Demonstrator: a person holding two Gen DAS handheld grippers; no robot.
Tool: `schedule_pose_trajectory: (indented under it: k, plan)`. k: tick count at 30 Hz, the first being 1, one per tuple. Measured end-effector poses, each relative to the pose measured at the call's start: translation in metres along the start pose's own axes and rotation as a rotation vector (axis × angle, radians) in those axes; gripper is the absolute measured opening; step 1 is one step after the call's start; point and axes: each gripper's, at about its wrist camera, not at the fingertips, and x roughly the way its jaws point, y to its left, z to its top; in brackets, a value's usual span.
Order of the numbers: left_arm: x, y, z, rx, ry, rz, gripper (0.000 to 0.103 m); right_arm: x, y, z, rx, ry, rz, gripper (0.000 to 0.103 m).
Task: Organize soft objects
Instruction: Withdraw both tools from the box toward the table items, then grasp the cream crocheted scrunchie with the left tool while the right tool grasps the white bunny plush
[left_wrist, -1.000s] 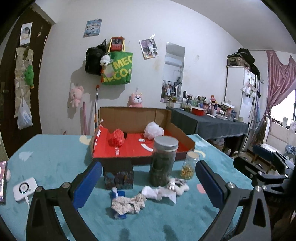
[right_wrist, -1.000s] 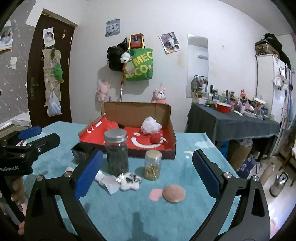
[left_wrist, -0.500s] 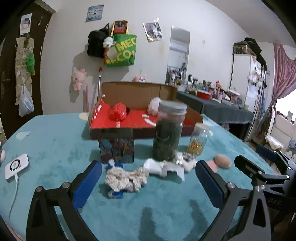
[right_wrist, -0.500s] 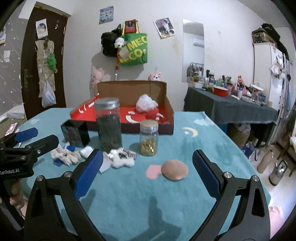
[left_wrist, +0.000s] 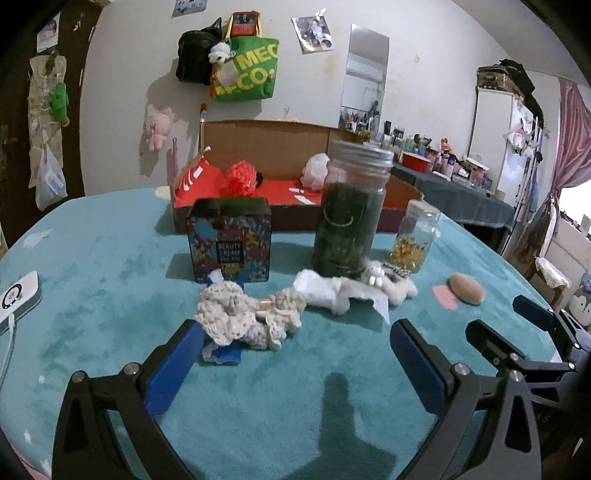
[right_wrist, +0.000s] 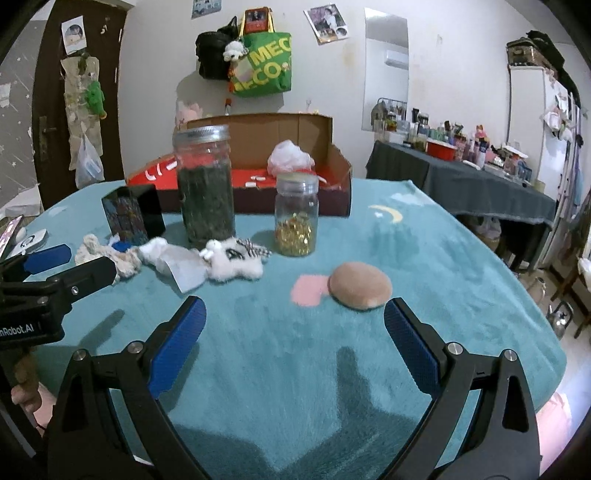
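Observation:
A cream crocheted piece (left_wrist: 243, 317) lies on the teal cloth just beyond my open left gripper (left_wrist: 295, 354), its left end by the left pad. A white fluffy item (left_wrist: 325, 291) and a small plush toy (right_wrist: 232, 260) lie beside it. A tan round puff (right_wrist: 360, 284) rests just ahead of my open right gripper (right_wrist: 293, 336), near its right fingertip. The cardboard box (left_wrist: 266, 147) with a red floor holds a red knitted ball (left_wrist: 242, 179) and a white soft ball (right_wrist: 290, 158).
A tall jar of dark leaves (left_wrist: 351, 214), a small jar with gold bits (right_wrist: 295, 218) and a patterned tin (left_wrist: 229, 240) stand between the soft things and the box. A white device (left_wrist: 18, 295) lies at the left. A dark table (right_wrist: 461, 181) stands at the right.
Both grippers have dropped lower and come closer to the table. The crocheted piece and the tan puff now sit nearer their fingertips. Both stay open.

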Motion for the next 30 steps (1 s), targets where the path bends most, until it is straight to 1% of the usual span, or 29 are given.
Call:
schedule_pose_trajectory:
  k: [11,20,25,30]
  plan:
    - [0.004,0.001,0.000,0.005,0.024,0.011,0.103,0.010,-0.003,-0.008,0.015,0.033,0.001,0.099]
    - [0.007,0.008,0.003,-0.001,0.042,0.018,0.103,0.014,-0.001,-0.007,0.020,0.045,0.008,0.099]
    - [0.007,0.020,0.007,-0.009,0.058,0.021,0.103,0.019,0.003,-0.001,0.016,0.057,0.021,0.099]
    - [0.010,0.034,0.012,-0.013,0.090,0.030,0.103,0.023,0.008,0.010,0.010,0.052,0.024,0.099]
